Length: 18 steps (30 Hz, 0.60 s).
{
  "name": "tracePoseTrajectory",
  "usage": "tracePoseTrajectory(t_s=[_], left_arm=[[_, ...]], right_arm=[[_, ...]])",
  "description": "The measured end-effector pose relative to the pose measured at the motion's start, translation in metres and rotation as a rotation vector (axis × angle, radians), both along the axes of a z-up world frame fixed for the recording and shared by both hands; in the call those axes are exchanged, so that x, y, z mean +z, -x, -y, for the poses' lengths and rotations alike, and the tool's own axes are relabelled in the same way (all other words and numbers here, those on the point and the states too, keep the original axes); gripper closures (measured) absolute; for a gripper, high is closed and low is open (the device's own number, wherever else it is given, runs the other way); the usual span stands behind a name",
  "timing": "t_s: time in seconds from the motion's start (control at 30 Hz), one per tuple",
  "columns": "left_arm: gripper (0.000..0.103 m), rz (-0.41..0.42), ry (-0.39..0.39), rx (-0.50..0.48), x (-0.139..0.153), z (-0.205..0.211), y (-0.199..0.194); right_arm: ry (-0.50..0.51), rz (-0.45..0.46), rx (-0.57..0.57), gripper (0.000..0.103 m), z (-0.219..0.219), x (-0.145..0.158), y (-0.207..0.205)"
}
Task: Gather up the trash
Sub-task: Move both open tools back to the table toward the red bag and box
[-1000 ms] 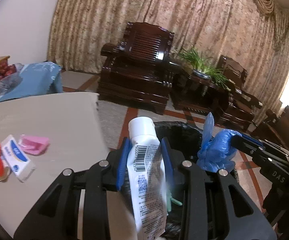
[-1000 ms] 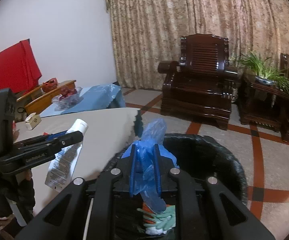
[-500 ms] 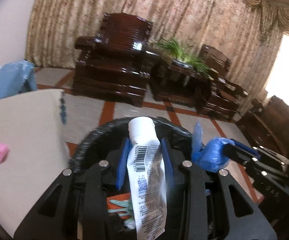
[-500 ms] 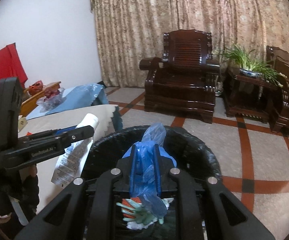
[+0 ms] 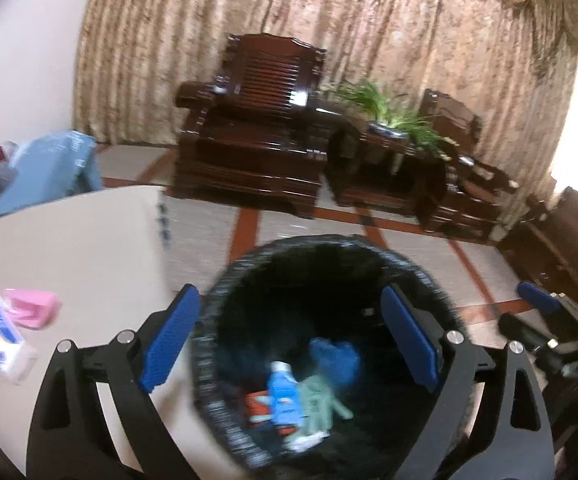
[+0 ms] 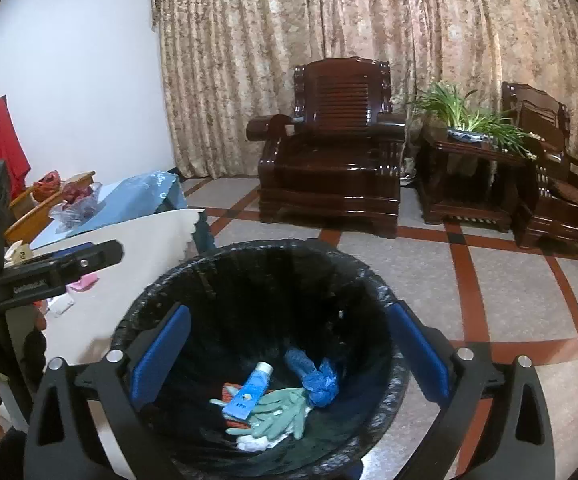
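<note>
The left wrist view is smeared by motion, so the print on the things in the bin point(image 5: 225, 300) cannot be read there, and the lower rim of the bin is cut off behind the gripper frames in both views. On the cream table point(image 5: 69, 248) at the left edge a pink packet point(image 5: 31, 312) and a white-and-blue pack point(image 5: 3, 336) lie side by side, with something red cropped by the frame beside them (too blurred to name). The bin, lined with a black bag, stands on the tiled floor just beside the table's edge and holds the collected trash: a blue tube point(image 6: 249, 390) with a white cap lying aslant, a crumpled blue plastic glove point(image 6: 315, 376) just to its right, pale green gloves point(image 6: 279, 414) under and beside them, an orange-red scrap partly covered by the tube, and a bit of white at the bottom whose nature I cannot tell. The left gripper point(image 5: 289, 340) hangs over the bin's mouth with its jaws opening, wide apart, nothing between the blue pads. The right gripper point(image 6: 289, 356) is likewise above the bin, jaws opening to a broad gap, empty. From the right wrist view the left gripper's finger juts in from the left, above the table, and a dark sleeve shows beneath it.
</note>
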<state>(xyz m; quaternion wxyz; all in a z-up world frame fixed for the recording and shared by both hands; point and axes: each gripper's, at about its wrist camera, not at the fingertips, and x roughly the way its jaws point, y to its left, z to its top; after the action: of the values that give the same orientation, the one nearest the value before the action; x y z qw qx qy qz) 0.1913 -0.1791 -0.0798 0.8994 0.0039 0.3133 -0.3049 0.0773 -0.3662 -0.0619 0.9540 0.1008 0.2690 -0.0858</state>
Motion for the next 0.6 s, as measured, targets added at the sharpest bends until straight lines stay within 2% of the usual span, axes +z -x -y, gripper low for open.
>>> tracePoseTrajectory(t_s=[0.33, 0.6], left_arm=[[0.009, 0.040, -0.040, 0.186, 0.021, -0.100, 0.013], [0.008, 0.058, -0.059, 0.345, 0.029, -0.190, 0.025]], right_arm=[[-0.014, 0.027, 0.124, 0.006, -0.050, 0.010, -0.014], [-0.047, 0.026, 0.232, 0.006, -0.107, 0.009, -0.041]])
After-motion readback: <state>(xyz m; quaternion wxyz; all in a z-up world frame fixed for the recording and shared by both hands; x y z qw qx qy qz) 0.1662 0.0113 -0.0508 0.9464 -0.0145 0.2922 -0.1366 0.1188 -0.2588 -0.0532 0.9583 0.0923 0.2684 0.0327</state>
